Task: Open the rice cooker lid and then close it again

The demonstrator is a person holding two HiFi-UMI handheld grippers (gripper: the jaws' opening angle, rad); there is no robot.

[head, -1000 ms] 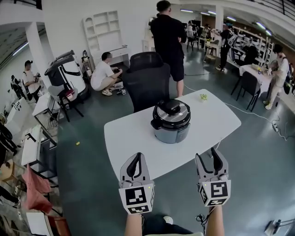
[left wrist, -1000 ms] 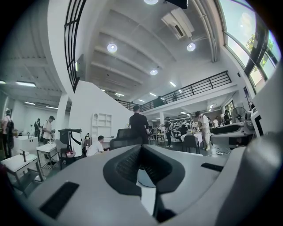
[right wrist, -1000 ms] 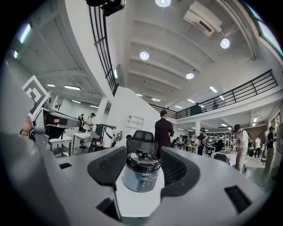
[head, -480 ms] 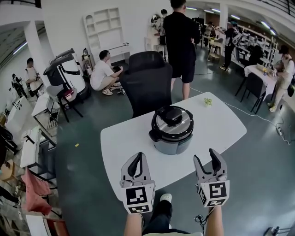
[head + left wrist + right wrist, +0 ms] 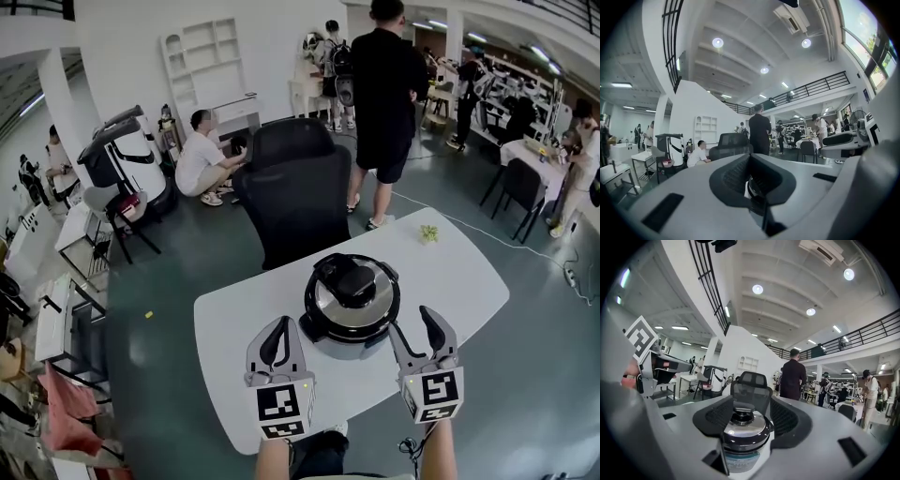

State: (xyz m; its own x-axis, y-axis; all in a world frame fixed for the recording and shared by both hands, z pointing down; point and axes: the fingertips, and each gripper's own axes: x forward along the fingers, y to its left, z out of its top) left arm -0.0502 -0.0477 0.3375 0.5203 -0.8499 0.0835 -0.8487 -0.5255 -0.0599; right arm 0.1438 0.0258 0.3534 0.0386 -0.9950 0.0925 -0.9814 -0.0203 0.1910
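Observation:
A grey rice cooker [image 5: 349, 302] with a shiny lid and black top handle [image 5: 345, 277] stands on the white table [image 5: 242, 319], lid down. My left gripper [image 5: 281, 324] hovers over the table's near edge, left of the cooker and apart from it. Its jaws look closed together with nothing held. In the left gripper view [image 5: 751, 187] only a sliver shows between the dark pads. My right gripper [image 5: 413, 321] is open at the cooker's right front, apart from it. The right gripper view [image 5: 745, 423] frames the cooker [image 5: 743, 437] between the open jaws.
A black office chair [image 5: 295, 187] stands against the table's far edge, behind the cooker. A person in black [image 5: 384, 84] stands beyond it, and another crouches at the left back [image 5: 199, 159]. A small green object [image 5: 429, 232] lies on the table's far right.
I have come closer to the table. Both grippers moved forward from in front of its near edge to either side of the cooker's front. The jaws look unchanged.

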